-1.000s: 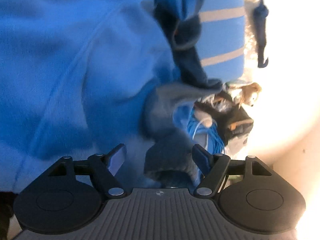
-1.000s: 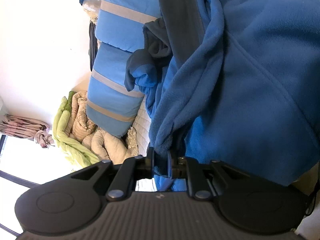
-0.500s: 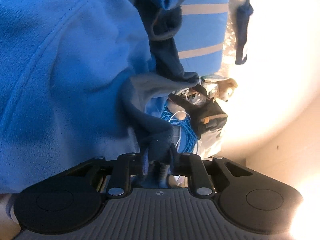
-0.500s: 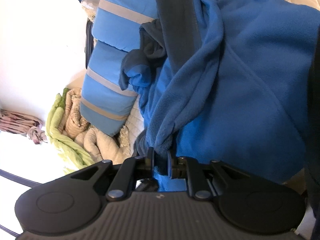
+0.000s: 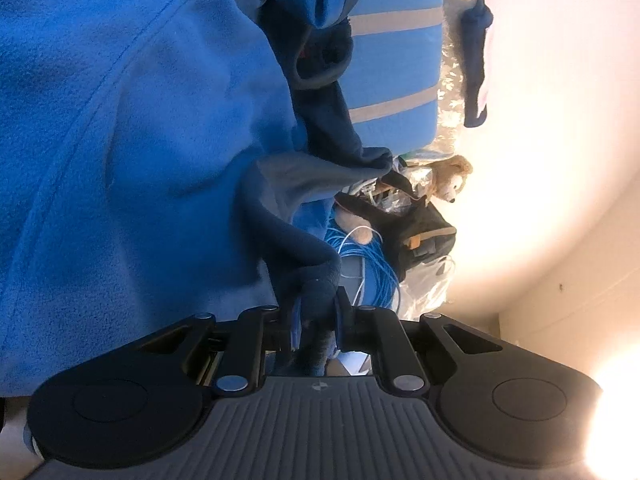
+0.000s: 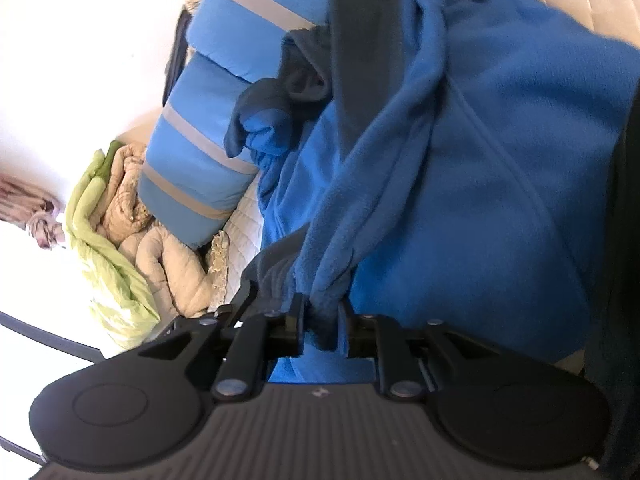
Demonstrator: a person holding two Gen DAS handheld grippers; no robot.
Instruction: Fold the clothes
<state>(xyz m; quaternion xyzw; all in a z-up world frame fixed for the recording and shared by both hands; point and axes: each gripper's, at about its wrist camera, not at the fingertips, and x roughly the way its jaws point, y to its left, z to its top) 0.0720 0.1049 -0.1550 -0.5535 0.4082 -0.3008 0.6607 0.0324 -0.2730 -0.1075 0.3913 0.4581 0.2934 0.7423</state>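
A blue fleece jacket (image 5: 140, 140) with a dark navy trim fills most of both views. It hangs bunched and creased between the two grippers. In the left wrist view my left gripper (image 5: 316, 312) is shut on a navy fold of the jacket's edge. In the right wrist view my right gripper (image 6: 320, 320) has a bunched blue fold of the fleece jacket (image 6: 500, 160) between its fingers. Its jaws are opening, though the fold still fills the gap and touches both pads.
A blue pillow with grey stripes (image 5: 392, 60) (image 6: 208, 140) lies behind the jacket on a white quilted mattress (image 6: 244, 236). A teddy bear (image 5: 448, 176), a black bag (image 5: 420, 232) and a coil of blue cable (image 5: 372, 264) sit beyond it. A green and beige quilt (image 6: 120, 248) is heaped at the left.
My left gripper went from wide open to shut on the navy fold. The right gripper's fingers have parted a little around the blue fold, and its view has rolled slightly.
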